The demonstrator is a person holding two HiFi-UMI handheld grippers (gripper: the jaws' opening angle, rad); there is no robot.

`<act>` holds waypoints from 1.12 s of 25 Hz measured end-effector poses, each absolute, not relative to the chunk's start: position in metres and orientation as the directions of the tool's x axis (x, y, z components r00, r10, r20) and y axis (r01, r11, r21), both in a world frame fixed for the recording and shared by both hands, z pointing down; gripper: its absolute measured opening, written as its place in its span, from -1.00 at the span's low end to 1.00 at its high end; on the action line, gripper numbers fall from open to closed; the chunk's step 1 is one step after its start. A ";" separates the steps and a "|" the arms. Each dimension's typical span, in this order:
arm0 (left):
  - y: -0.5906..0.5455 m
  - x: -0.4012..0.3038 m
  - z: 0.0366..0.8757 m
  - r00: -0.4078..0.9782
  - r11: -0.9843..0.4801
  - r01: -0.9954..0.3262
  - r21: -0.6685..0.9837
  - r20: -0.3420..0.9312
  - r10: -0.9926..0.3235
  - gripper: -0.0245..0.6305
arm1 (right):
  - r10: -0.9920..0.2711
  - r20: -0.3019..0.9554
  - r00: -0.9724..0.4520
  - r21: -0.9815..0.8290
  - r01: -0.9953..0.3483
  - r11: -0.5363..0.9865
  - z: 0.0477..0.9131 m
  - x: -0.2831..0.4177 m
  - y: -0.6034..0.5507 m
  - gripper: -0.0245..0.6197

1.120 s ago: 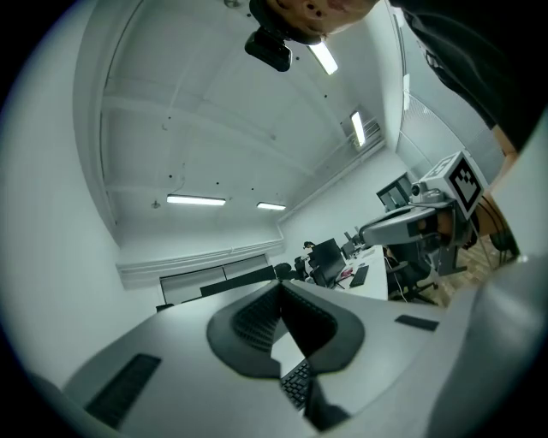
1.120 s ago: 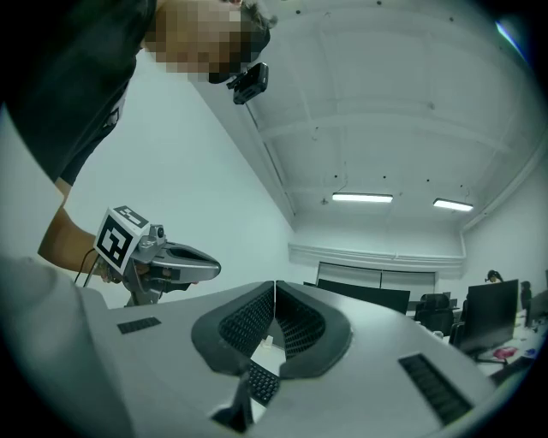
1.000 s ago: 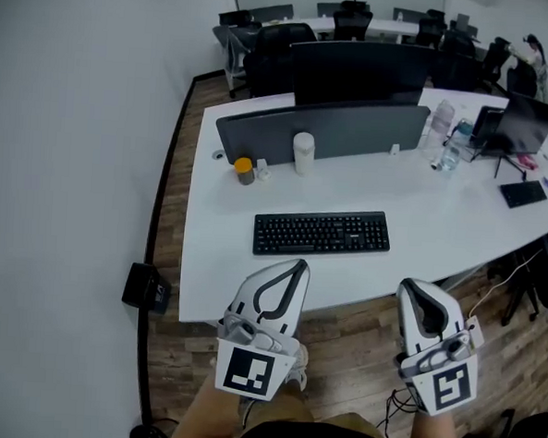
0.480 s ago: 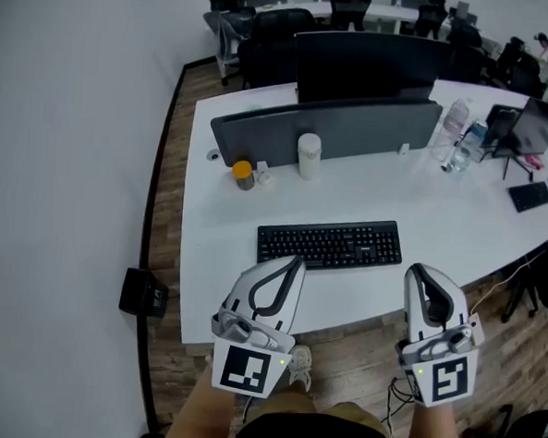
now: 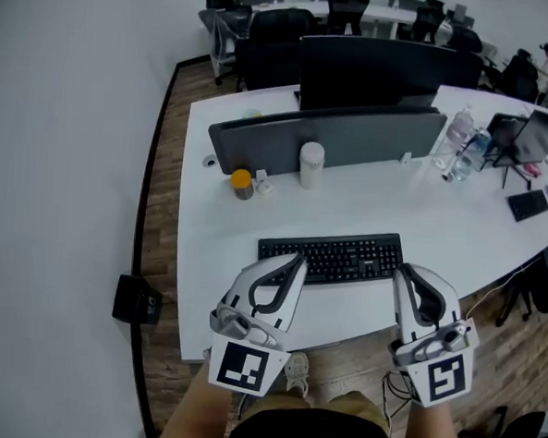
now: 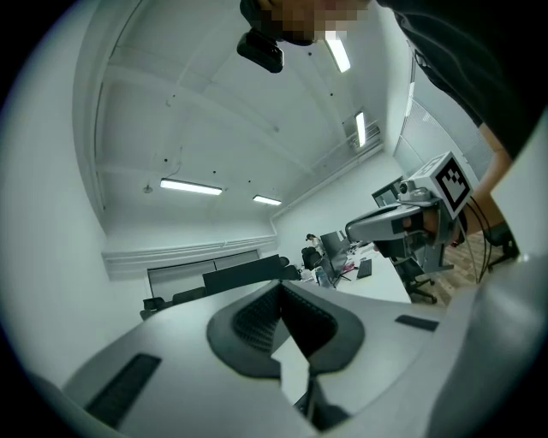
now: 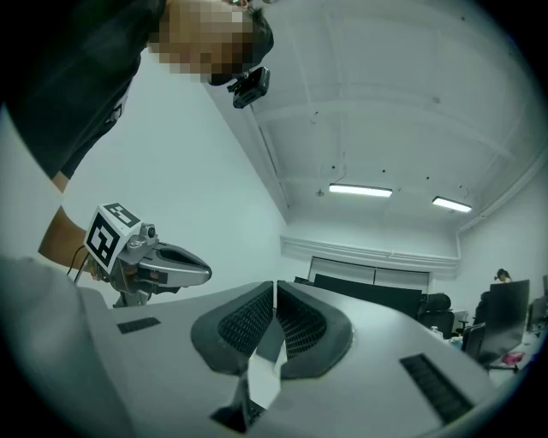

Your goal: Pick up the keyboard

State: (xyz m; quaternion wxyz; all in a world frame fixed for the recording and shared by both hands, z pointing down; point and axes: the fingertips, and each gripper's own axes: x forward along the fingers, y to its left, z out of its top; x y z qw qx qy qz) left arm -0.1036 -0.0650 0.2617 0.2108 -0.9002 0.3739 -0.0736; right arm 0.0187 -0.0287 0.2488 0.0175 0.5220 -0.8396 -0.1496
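**Both claws shut, keyboard not held yet**

The left claw is shut with nothing in it, at the keyboard's left front edge. The right claw is shut and empty too, with its tip at the keyboard's right end. Shut jaws could only push the keyboard away, toward the jar and cup behind it. The left claw hides the keyboard's left front corner. Neither claw's own camera shows the keyboard, so I cannot tell if a tip touches it.
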 end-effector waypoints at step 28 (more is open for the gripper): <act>-0.123 -0.112 0.272 0.683 -0.601 -0.675 -0.428 -0.053 -0.729 -0.91 | -0.884 -0.105 -0.456 0.266 -0.869 0.417 0.262 0.011 -0.088 -0.81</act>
